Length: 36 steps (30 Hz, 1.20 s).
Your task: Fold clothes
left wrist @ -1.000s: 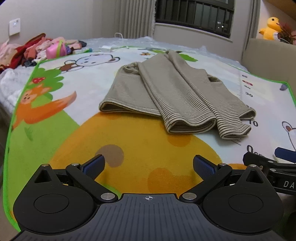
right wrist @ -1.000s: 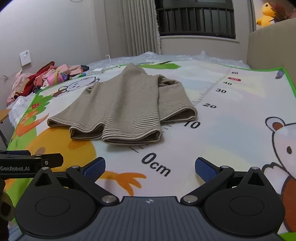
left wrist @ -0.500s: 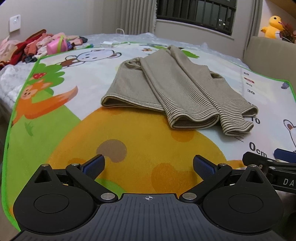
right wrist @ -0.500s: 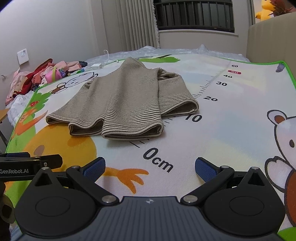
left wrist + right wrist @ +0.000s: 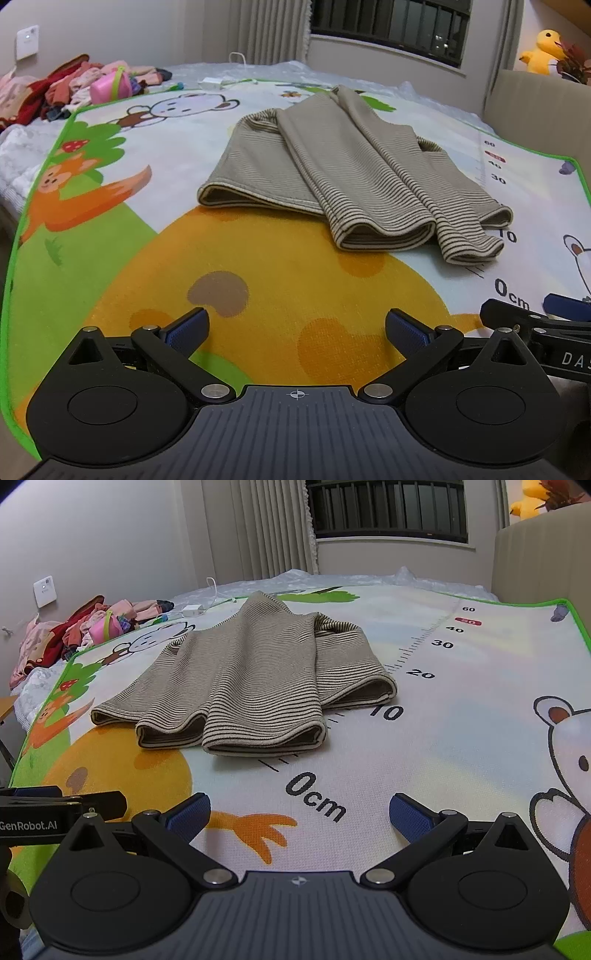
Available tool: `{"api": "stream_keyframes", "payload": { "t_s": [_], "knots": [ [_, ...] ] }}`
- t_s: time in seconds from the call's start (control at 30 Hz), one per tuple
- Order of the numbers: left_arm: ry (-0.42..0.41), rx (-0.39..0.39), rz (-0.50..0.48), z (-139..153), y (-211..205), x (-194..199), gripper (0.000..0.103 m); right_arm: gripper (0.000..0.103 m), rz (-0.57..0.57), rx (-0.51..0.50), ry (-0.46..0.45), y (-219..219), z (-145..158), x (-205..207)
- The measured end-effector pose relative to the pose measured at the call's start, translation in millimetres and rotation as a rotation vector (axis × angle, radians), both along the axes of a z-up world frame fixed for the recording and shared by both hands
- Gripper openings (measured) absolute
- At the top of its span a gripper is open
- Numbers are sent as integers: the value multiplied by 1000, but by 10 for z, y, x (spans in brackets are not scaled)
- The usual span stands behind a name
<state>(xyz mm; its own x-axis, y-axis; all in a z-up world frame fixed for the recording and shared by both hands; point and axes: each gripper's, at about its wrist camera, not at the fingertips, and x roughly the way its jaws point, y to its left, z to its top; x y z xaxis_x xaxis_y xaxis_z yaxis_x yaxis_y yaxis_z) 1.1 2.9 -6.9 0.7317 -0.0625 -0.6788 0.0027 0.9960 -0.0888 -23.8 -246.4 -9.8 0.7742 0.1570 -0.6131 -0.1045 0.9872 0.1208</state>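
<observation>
Cartoon-printed play mat (image 5: 258,280) carries a half-folded beige striped knit top (image 5: 343,177) at twelve o'clock; both claws, left gripper (image 5: 295,328) and right gripper (image 5: 299,810), gape wide and empty, and should pinch the near hem corners evenly.

Room as seen from my two claws. Ahead of me a barred window (image 5: 391,29) shows dark panes; pale pleated curtains (image 5: 258,528) hang at its left, down to a bed covered in clear plastic sheeting (image 5: 343,578). The walls (image 5: 110,535) are plain off-white under indoor light, with a white wall switch (image 5: 26,42) at far left. To my right stands a beige upholstered headboard (image 5: 535,103), and a yellow plush duck (image 5: 543,51) sits on top beside a reddish plant (image 5: 574,64). A white charger and cable (image 5: 194,607) lie on the sheeting near the curtains.
</observation>
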Motion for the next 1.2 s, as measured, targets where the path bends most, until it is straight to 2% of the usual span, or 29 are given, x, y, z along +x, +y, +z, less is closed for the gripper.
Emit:
{"api": "stream_keyframes", "payload": {
  "t_s": [1.2],
  "knots": [
    [21, -9, -1, -42, 9, 7, 103, 103, 5, -13, 4, 21, -25, -9]
  ]
}}
